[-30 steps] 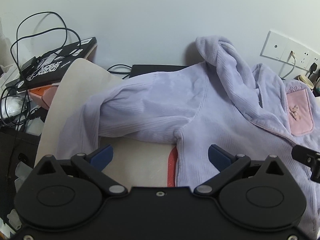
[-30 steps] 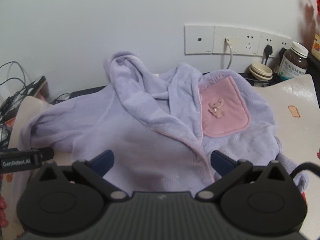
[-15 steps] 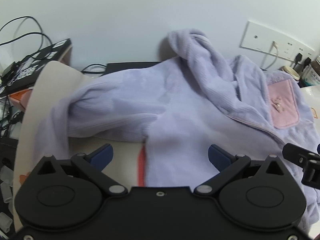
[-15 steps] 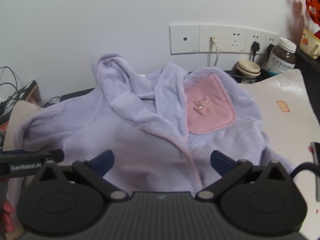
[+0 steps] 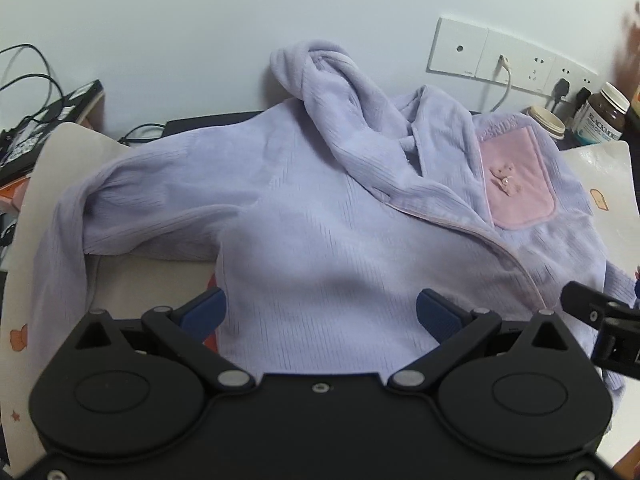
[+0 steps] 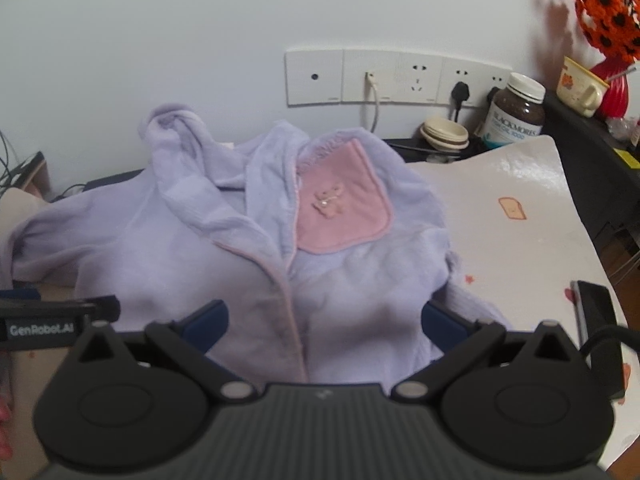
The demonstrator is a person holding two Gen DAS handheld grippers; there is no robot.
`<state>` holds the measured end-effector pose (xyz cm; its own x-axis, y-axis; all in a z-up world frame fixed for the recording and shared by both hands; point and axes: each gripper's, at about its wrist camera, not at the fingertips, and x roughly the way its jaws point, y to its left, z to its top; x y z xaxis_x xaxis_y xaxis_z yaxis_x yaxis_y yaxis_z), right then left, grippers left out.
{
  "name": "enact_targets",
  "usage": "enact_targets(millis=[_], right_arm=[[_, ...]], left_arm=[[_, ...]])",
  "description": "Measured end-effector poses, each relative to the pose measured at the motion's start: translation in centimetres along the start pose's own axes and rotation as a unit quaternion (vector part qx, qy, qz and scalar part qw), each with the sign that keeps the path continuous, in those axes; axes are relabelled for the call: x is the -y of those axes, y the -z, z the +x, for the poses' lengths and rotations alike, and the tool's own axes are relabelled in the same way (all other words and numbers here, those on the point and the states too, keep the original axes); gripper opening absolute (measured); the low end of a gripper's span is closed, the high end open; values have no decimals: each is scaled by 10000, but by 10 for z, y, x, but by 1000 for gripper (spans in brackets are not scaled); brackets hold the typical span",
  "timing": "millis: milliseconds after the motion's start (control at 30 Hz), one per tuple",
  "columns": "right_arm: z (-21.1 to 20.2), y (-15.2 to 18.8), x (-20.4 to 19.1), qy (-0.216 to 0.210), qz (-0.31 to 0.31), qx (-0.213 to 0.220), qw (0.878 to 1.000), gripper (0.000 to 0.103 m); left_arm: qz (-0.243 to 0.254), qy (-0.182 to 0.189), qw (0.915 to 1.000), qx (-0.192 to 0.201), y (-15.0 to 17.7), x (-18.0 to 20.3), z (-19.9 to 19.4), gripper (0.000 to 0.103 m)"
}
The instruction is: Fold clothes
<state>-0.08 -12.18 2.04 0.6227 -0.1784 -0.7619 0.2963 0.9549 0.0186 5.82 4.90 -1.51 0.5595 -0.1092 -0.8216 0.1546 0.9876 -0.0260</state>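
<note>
Lavender hooded top (image 5: 320,240) lay spread front-up on the table (image 6: 520,248), one sleeve (image 5: 120,208) bent sideways. Left claw (image 5: 320,308) and right claw (image 6: 324,318) both released, empty, over the hem. Risk: thick fleece bunching, grabbing a single layer.

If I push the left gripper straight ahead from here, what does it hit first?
Most likely the lavender robe: the left gripper is open with its fingers either side of the robe's body panel, which fills the line ahead. Beyond it are the hood and the wall; depth is hard to judge.
</note>
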Motion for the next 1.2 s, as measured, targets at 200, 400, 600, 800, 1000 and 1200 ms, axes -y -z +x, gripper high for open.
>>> enact_targets(millis=[200,400,600,800,1000,1200], right_arm=[[-3,8,23,-38,97,-118,9999,102],[-8,21,36,-132,-58,-226,9996,102],[-13,33,41,-261,-234,-254,9991,102],[-14,40,46,-554,-291,-214,9978,102],[-11,46,46,-677,-466,-203,9964,102],[-12,44,41,-901,-574,-111,9942,102]], left_arm=[[9,-119,9999,-2,9,14,-12,103],[-33,-313,9995,-70,24,26,-21,103],[-248,-353,9986,-293,42,28,-19,103],[-499,-561,9966,-327,51,20,-16,103],[-918,-723,9924,-380,60,-6,-16,103],[-1289,-843,9877,-288,59,-30,-29,103]])
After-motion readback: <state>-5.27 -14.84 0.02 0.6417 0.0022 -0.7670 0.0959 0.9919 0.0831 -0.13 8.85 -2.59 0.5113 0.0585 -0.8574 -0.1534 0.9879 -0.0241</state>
